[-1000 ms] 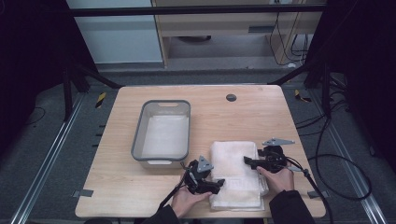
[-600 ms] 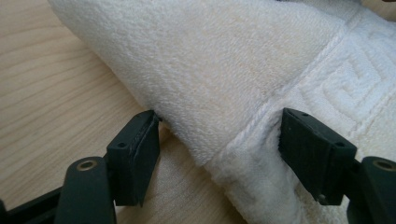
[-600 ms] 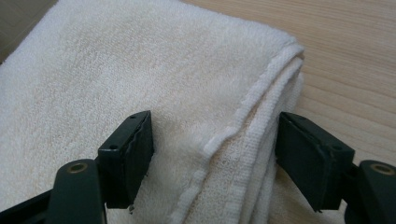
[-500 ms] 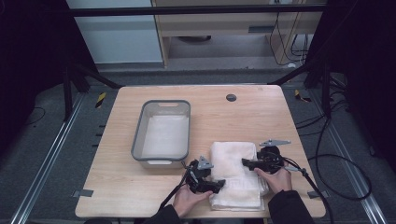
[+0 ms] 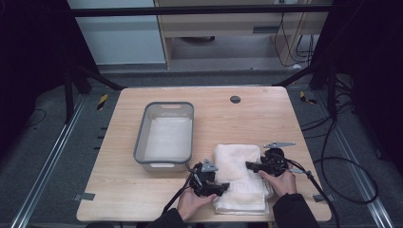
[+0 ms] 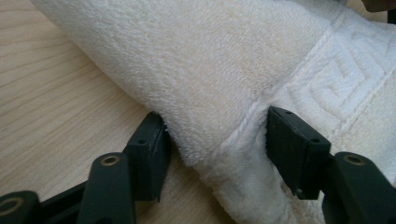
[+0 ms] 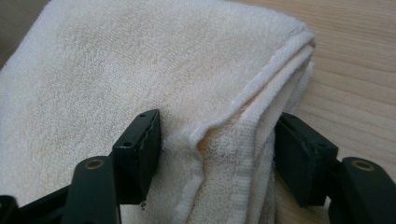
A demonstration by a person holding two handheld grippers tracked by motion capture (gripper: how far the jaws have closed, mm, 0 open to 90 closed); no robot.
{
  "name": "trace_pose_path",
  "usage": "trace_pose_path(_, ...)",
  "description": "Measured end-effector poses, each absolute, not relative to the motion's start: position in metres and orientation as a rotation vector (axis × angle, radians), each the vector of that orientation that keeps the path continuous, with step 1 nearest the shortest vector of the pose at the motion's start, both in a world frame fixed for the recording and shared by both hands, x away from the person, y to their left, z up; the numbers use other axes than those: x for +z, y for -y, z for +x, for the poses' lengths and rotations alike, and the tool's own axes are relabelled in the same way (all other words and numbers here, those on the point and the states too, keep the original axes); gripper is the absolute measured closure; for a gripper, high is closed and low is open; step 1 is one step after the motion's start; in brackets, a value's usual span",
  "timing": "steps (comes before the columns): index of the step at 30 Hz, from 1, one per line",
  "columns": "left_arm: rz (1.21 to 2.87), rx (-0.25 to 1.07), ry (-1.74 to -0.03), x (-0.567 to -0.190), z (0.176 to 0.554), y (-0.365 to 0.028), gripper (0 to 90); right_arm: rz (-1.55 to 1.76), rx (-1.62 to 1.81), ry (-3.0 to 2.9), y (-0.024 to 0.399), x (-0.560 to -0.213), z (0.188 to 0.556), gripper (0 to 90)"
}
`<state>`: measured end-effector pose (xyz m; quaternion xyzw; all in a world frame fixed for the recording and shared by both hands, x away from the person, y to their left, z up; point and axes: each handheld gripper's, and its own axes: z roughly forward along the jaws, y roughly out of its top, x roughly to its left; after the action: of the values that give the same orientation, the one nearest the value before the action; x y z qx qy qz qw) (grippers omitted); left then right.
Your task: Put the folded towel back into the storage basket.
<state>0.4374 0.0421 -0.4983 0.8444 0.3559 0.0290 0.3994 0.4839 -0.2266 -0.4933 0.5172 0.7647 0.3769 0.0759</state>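
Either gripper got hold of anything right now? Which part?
Both are closing on the folded white towel: left gripper around its near left edge, right gripper around its right folded edge. Pads touch the cloth; a firm grip cannot be told.

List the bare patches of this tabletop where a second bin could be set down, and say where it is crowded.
Free: the far right, beyond the folded towel and right of the grey bin, around the small dark disc; also the near-left corner below the bin. Crowded: the near edge, where both grippers work the towel.
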Motion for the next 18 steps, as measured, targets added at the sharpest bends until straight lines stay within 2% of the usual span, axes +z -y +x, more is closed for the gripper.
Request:
trace_pose_path(11, 2.147, -0.001, -0.906, -0.4967, 0.4396, -0.0407, 54.7, 1.649, 1.238, -2.31, 0.2306, -0.4954, 0.4854, 54.7)
trace_pose_path(18, 2.146, 0.012, -0.894, -0.4955, 0.4374, -0.0405, 61.5, 1.654, 1.246, -2.31, 0.231, -0.4934, 0.4851, 60.3)
